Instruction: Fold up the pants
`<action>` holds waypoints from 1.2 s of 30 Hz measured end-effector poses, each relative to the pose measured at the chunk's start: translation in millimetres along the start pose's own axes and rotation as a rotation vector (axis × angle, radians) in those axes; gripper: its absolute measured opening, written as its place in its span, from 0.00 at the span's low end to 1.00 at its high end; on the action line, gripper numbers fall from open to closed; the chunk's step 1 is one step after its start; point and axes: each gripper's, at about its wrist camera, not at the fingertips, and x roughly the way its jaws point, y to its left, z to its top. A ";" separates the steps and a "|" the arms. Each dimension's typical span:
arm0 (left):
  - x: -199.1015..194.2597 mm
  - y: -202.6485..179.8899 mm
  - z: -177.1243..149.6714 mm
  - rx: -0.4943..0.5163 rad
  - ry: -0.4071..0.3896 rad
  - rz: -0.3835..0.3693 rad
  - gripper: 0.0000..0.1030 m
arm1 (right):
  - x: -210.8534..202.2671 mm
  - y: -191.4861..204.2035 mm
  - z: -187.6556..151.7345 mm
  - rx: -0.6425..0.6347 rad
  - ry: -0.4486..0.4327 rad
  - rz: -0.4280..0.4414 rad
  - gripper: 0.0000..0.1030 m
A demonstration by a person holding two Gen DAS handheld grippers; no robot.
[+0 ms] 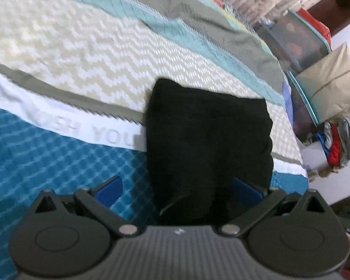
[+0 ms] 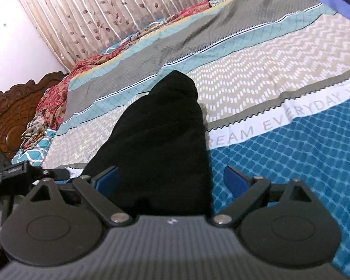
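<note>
The black pants [image 1: 207, 135] lie folded into a compact stack on the patterned bedspread [image 1: 58, 46]. My left gripper [image 1: 177, 190] is open, its blue fingers spread wide on either side of the stack's near edge. In the right wrist view the pants [image 2: 161, 144] rise as a dark mound right in front. My right gripper [image 2: 170, 182] is open, its blue pads apart with the near end of the fabric lying between them. Neither gripper pinches the cloth. The other gripper's black body [image 2: 18, 172] shows at the left edge of the right wrist view.
The bedspread [image 2: 280, 70] has teal, grey and zigzag bands. A carved wooden headboard [image 2: 11, 107] and a crumpled red floral cloth [image 2: 56, 98] lie far left. A curtain [image 2: 105, 11] hangs behind. Storage bags [image 1: 315, 70] and clothes [image 1: 338, 144] stand beside the bed's edge.
</note>
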 end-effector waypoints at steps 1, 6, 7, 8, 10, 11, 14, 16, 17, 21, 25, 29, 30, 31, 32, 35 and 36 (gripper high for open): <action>8.8 0.5 -0.2 0.001 0.021 -0.007 1.00 | 4.3 -1.5 2.7 -0.002 0.009 0.010 0.94; 39.9 5.1 0.7 -0.045 0.016 -0.071 1.00 | 37.5 -10.3 10.8 0.022 0.071 0.067 1.00; 42.7 6.5 0.8 -0.064 0.007 -0.080 1.00 | 46.6 -11.7 11.0 0.040 0.093 0.095 1.00; 45.6 7.9 0.8 -0.085 -0.005 -0.082 1.00 | 56.2 -12.4 10.5 0.057 0.122 0.118 1.00; 49.4 7.5 2.5 -0.082 -0.015 -0.111 0.99 | 68.5 -12.3 8.7 0.107 0.133 0.152 1.00; 51.5 6.7 3.6 -0.072 -0.009 -0.133 0.96 | 72.1 -11.2 8.4 0.133 0.134 0.197 1.00; 51.2 4.7 9.5 -0.075 -0.001 -0.165 0.68 | 85.4 0.8 10.4 0.161 0.200 0.302 0.89; 41.8 2.0 16.8 -0.076 -0.017 -0.197 0.57 | 83.4 10.6 13.7 0.133 0.188 0.301 0.75; 34.2 -1.2 22.3 -0.068 -0.035 -0.215 0.56 | 78.5 16.0 17.7 0.112 0.169 0.307 0.70; -0.3 -21.7 54.7 0.012 -0.191 -0.251 0.56 | 60.2 44.4 48.6 0.001 0.063 0.372 0.60; -19.7 -36.9 104.2 0.093 -0.323 -0.204 0.57 | 67.2 72.6 93.7 -0.104 -0.064 0.465 0.59; 10.9 -38.7 155.2 0.166 -0.376 -0.024 0.63 | 104.1 78.4 130.3 -0.183 -0.149 0.479 0.60; 28.9 -35.1 165.1 0.162 -0.356 0.036 0.64 | 118.9 73.8 136.3 -0.180 -0.143 0.469 0.61; 51.5 -29.2 173.6 0.143 -0.315 0.097 0.66 | 137.0 66.3 140.3 -0.156 -0.121 0.446 0.61; 71.7 -24.8 178.4 0.121 -0.268 0.147 0.66 | 153.8 57.8 142.2 -0.125 -0.090 0.412 0.61; 119.2 -14.2 174.3 0.086 -0.209 0.314 0.83 | 202.5 31.3 130.8 -0.043 0.042 0.158 0.61; 119.8 -15.2 170.1 0.078 -0.235 0.332 0.88 | 208.7 25.4 124.5 -0.028 0.068 0.083 0.69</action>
